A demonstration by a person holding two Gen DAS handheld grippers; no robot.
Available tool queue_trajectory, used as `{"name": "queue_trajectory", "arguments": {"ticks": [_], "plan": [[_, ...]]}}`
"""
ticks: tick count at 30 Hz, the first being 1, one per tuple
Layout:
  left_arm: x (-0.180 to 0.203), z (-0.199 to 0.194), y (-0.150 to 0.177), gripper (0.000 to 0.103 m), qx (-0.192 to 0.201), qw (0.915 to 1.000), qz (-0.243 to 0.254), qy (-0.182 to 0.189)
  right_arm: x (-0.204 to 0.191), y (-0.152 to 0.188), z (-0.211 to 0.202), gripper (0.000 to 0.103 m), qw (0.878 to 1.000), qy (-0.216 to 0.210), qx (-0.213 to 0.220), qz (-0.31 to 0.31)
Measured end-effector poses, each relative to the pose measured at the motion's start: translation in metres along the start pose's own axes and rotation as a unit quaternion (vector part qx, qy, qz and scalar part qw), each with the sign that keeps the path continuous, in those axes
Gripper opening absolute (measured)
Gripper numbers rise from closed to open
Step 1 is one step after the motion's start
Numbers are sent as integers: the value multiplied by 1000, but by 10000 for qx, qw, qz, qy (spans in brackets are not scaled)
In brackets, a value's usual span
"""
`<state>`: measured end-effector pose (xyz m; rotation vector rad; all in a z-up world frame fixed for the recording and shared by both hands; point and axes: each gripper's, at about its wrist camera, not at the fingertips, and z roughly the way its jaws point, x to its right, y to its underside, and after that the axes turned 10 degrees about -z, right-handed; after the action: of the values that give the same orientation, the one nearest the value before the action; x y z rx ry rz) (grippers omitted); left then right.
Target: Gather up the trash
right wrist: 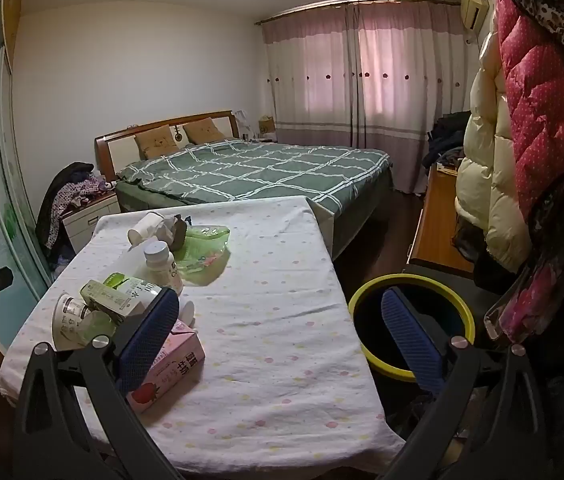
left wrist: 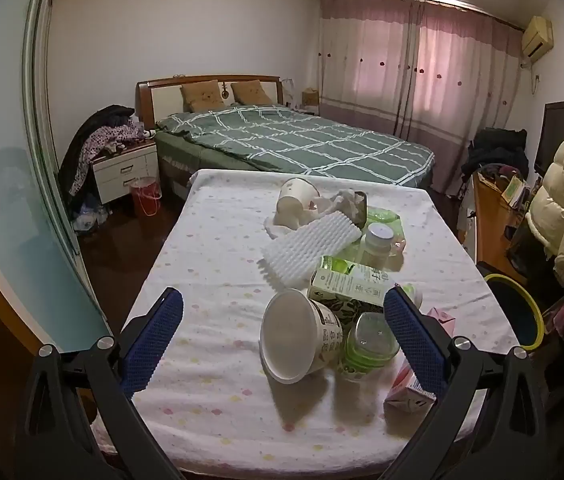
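A pile of trash lies on the cloth-covered table (left wrist: 210, 264): a tipped white noodle cup (left wrist: 297, 336), a green plastic cup (left wrist: 365, 340), a green-white carton (left wrist: 349, 280), a pink milk carton (left wrist: 409, 392), a small bottle (left wrist: 377, 240), a white ridged foam piece (left wrist: 309, 248) and a paper cup (left wrist: 293, 200). My left gripper (left wrist: 282, 332) is open above the near end of the table, its fingers on either side of the noodle cup. My right gripper (right wrist: 278, 332) is open and empty, between the pink milk carton (right wrist: 170, 372) and the yellow-rimmed bin (right wrist: 413, 320).
The bin stands on the floor right of the table (right wrist: 282, 280) and also shows in the left wrist view (left wrist: 521, 312). A green bed (left wrist: 301, 140) lies behind. Coats (right wrist: 521, 140) hang at right. A nightstand (left wrist: 122, 168) and red basket (left wrist: 146, 196) stand at left.
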<state>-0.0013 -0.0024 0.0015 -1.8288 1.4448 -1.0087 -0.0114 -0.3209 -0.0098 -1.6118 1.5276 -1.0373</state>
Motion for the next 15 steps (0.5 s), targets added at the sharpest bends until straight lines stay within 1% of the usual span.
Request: {"name": "queue_trajectory", "arguments": {"ticks": [3, 6, 7, 8, 11, 12, 13, 15], "plan": [[5, -5, 1, 99, 89, 9998, 153, -21, 0, 0, 2, 97, 10000, -3, 3, 11], [5, -7, 9, 99, 102, 9998, 171, -69, -1, 0, 3, 97, 10000, -13, -1, 10], [1, -6, 2, 99, -21, 10000, 29, -15, -1, 1, 3, 97, 10000, -16, -2, 6], [1, -2, 1, 99, -65, 10000, -3, 1, -1, 1, 3, 97, 10000, -20, -3, 4], [-1, -3, 0, 99, -52, 10000, -18, 16, -1, -1, 1, 97, 10000, -30, -3, 7], [-1, -3, 0, 99, -50, 10000, -11, 17, -4, 3, 7, 97, 10000, -32, -20, 5], [-4, 4, 0, 99, -90, 9999, -59, 27, -4, 3, 7, 97, 10000, -35, -16, 5], [-3, 4, 0, 99, -94, 9999, -45, 11, -4, 5, 7, 97, 10000, -38, -16, 6]]}}
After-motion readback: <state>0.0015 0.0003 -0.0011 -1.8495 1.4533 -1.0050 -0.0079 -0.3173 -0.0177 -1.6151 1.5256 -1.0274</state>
